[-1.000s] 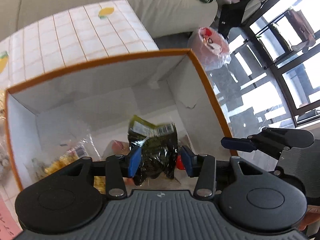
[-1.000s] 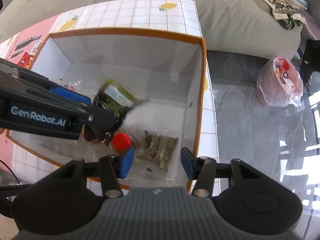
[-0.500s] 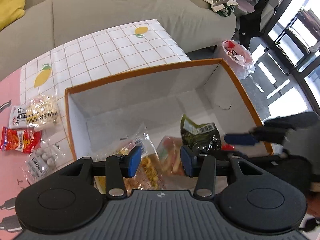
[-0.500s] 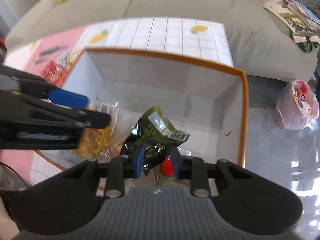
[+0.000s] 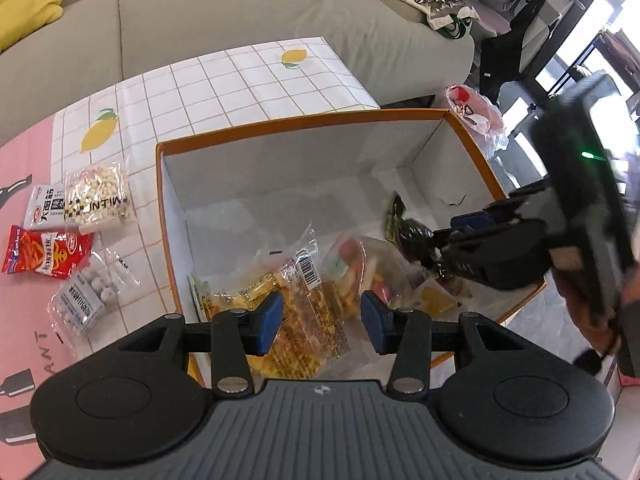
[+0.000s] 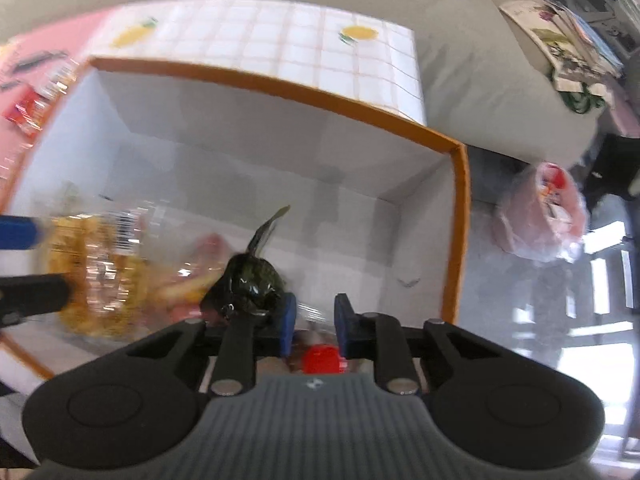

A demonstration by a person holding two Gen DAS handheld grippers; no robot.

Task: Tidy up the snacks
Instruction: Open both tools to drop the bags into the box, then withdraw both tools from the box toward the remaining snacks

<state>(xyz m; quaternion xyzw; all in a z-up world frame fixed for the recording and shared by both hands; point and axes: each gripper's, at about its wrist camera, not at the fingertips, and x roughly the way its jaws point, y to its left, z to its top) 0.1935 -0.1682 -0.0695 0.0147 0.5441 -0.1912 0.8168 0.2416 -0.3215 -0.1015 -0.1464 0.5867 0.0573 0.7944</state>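
An orange-rimmed white box (image 5: 300,124) holds a yellow snack bag (image 5: 304,320), a clear bag of pink and yellow sweets (image 5: 360,268) and a dark green packet (image 5: 404,232). My left gripper (image 5: 322,320) hangs open above the yellow bag, holding nothing. My right gripper (image 5: 456,228) reaches into the box's right end. In the blurred right wrist view its jaws (image 6: 314,328) are closing. The green packet (image 6: 252,276) lies against the outside of the left finger. Only clear wrapper and a red thing (image 6: 322,358) show in the narrow gap.
Left of the box, on the tablecloth (image 5: 260,80), lie a red packet (image 5: 44,254), a bag of pale beans (image 5: 96,196), a white packet (image 5: 44,208) and a bag of white balls (image 5: 86,296). A grey sofa (image 5: 240,12) stands behind, a pink rubbish bag (image 5: 476,116) on the floor at right.
The left gripper has drawn back from the box, leaving the green packet inside. The right gripper's jaws have narrowed, and the packet has slid from between its fingers to their left side.
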